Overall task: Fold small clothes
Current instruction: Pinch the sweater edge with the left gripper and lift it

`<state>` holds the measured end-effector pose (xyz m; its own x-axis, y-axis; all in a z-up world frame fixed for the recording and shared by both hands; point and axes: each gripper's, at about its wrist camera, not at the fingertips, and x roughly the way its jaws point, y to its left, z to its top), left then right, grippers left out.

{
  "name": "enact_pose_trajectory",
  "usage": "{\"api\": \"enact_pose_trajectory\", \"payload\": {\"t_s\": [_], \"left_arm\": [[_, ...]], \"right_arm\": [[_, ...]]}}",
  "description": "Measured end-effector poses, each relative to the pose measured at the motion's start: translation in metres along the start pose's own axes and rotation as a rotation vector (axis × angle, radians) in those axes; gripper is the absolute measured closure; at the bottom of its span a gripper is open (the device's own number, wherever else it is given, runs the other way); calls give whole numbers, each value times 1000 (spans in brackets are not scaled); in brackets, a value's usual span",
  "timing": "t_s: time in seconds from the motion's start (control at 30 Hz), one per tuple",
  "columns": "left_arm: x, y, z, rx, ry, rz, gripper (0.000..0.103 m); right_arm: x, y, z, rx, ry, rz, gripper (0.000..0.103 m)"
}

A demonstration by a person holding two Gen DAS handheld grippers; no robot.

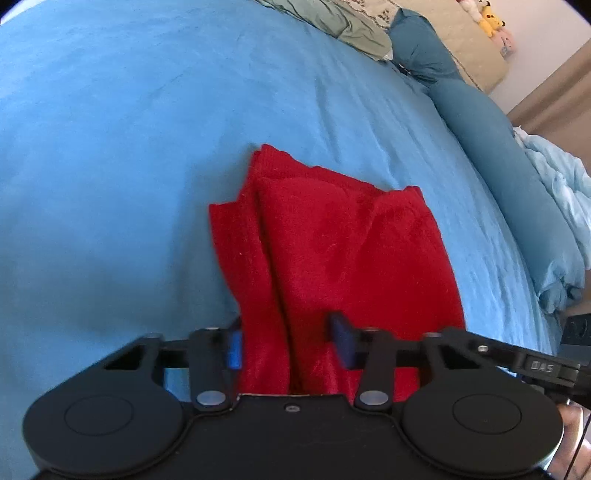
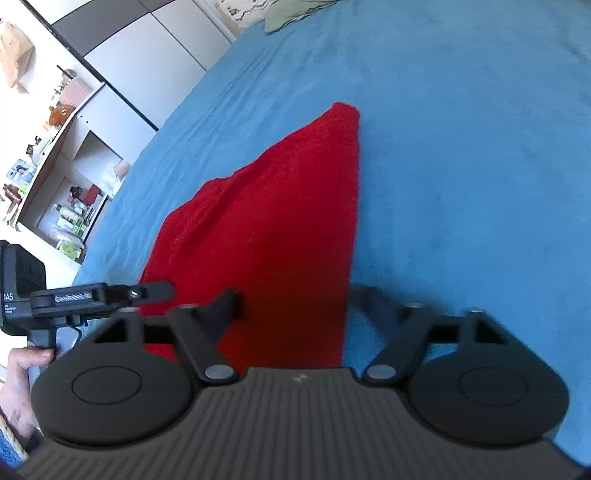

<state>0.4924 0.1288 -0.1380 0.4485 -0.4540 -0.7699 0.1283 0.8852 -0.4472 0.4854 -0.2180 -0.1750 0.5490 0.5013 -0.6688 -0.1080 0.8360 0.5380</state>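
A small red knit garment (image 1: pixel 332 251) lies folded in layers on the blue bedsheet (image 1: pixel 129 129). My left gripper (image 1: pixel 288 341) is open, its blue-padded fingers (image 1: pixel 341 341) straddling the garment's near edge, with cloth between them. In the right wrist view the same red garment (image 2: pixel 280 229) runs away from me in a long wedge. My right gripper (image 2: pixel 295 299) is open, its black fingers (image 2: pixel 225 306) either side of the garment's near end. The fingertips are partly hidden by cloth in both views.
Teal pillows (image 1: pixel 491 147) and a pale blue duvet (image 1: pixel 561 206) lie along the bed's right side, with a green cloth (image 1: pixel 332 18) at the far end. White shelves with small items (image 2: pixel 55 184) stand left of the bed. The other gripper's handle (image 2: pixel 37 295) is close on the left.
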Motion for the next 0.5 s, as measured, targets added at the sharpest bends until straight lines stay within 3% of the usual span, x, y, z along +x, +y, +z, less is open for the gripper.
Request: {"api": "enact_pose_trajectory", "payload": {"t_s": [0.03, 0.1, 0.17, 0.33, 0.5], "left_arm": [[-1, -3, 0, 8, -5, 12, 67], [-5, -11, 1, 31, -24, 30, 75], [-12, -21, 0, 67, -45, 44, 77], [-42, -56, -10, 107, -88, 35, 78], [-78, -104, -51, 158, -101, -13, 78]], "right_arm": [[0, 4, 0, -16, -6, -22, 35], [-3, 14, 0, -63, -22, -42, 56], [-11, 20, 0, -73, -45, -51, 61], [-56, 38, -3, -105, -99, -8, 63], [-127, 48, -25, -175, -106, -12, 63]]}}
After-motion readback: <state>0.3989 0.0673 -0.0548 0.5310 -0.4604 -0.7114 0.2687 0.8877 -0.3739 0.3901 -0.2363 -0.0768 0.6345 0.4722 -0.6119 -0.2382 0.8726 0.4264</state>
